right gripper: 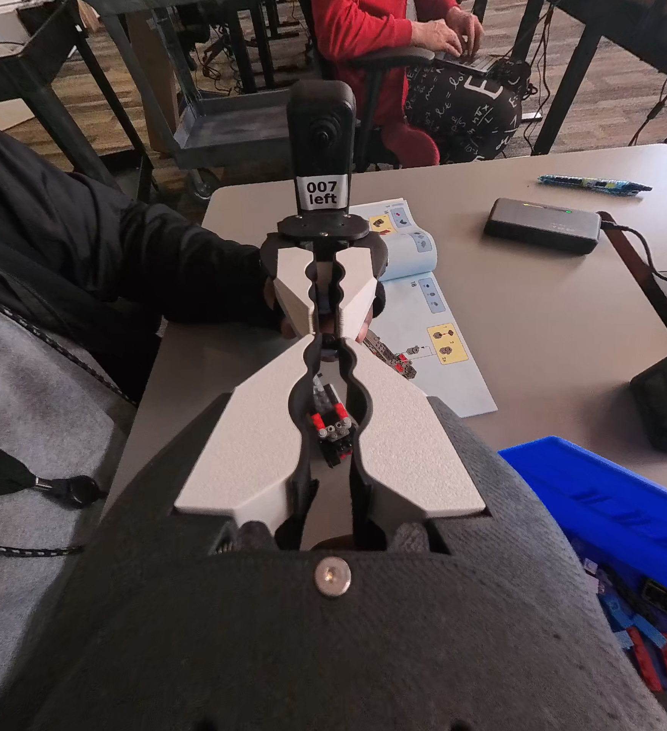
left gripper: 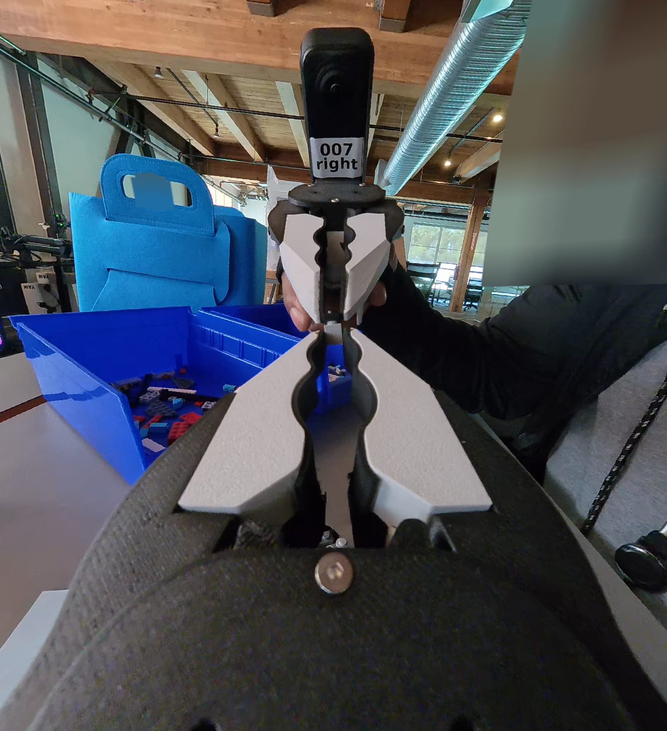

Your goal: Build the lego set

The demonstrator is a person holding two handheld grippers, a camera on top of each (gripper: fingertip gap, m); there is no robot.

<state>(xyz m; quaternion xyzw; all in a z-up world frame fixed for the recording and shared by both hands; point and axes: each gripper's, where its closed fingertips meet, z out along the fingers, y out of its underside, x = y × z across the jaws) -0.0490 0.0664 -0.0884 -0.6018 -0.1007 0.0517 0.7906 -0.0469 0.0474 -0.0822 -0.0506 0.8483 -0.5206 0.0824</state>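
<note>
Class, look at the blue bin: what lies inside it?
Inside the blue bin lie loose lego pieces in red, grey, light blue and white, scattered on its floor. The left tongs cover the bin's near right part, so whatever lies there is hidden.

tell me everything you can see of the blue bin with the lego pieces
The blue bin is a glossy, hard-looking plastic tray with tall slanted walls, a ribbed divider across its far side and an open top. It sits upright on the grey table, in front of a blue felt bag. Loose lego pieces in red, light blue, grey, black and white lie scattered on its floor. In the right wrist view only its rim corner shows, at the lower right. Neither tool touches it.
</note>
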